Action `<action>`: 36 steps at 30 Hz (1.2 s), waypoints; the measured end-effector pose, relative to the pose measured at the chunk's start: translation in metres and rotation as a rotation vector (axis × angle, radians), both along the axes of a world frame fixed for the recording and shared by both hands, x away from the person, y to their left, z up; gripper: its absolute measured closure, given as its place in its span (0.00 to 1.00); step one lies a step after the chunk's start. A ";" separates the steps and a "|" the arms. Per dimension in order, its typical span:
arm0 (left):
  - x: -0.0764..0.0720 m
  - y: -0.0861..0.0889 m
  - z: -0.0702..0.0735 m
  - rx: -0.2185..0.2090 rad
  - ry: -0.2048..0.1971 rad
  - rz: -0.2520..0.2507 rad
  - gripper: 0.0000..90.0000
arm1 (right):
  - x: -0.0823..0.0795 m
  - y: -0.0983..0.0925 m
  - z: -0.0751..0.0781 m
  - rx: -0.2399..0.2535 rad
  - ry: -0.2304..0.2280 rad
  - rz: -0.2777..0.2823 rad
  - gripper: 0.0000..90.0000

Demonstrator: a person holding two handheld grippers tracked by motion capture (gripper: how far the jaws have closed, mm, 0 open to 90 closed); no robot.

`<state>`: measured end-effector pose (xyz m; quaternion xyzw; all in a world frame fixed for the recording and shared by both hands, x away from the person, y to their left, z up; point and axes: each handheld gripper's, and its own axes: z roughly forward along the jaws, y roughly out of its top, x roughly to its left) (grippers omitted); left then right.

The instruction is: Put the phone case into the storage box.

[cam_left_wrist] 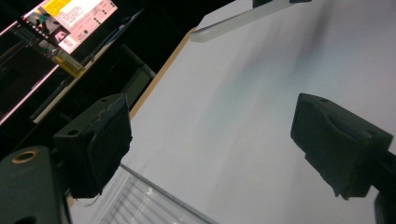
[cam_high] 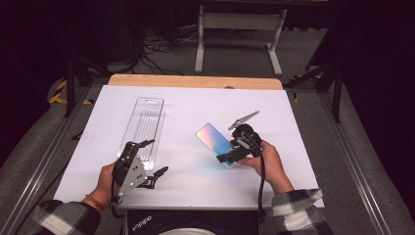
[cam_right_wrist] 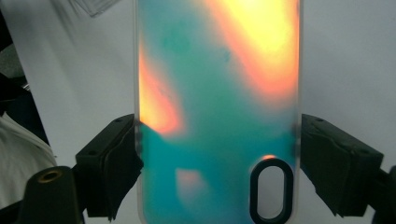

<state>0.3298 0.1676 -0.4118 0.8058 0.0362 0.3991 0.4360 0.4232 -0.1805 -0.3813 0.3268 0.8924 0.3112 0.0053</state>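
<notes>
Right tongs (cam_high: 229, 152) are clamped across the sides of the shimmery phone case (cam_high: 214, 137), holding it just above the white counter (cam_high: 195, 105), right of the middle. Left tongs (cam_high: 149, 156) hang apart with nothing between them, at the near end of the clear plastic package (cam_high: 143, 128). I'd say keep that grip square across the case's edges, level, so it doesn't twist out.

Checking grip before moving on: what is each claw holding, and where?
Right claw clamps the iridescent phone case by its long side edges, near the camera cutout; left claw holds nothing.
</notes>
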 end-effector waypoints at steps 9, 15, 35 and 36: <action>0.009 -0.027 -0.001 0.113 -0.073 -0.019 0.27 | 0.002 0.030 0.002 0.015 0.006 0.048 0.19; 0.007 -0.047 -0.007 0.257 -0.179 -0.001 0.39 | 0.002 0.046 0.000 0.010 0.025 0.068 0.19; 0.003 -0.073 -0.026 0.433 -0.355 0.056 0.55 | 0.002 0.066 -0.006 -0.006 0.046 0.075 0.19; 0.003 -0.076 -0.027 0.448 -0.369 0.055 0.57 | 0.002 0.068 -0.006 -0.007 0.045 0.076 0.19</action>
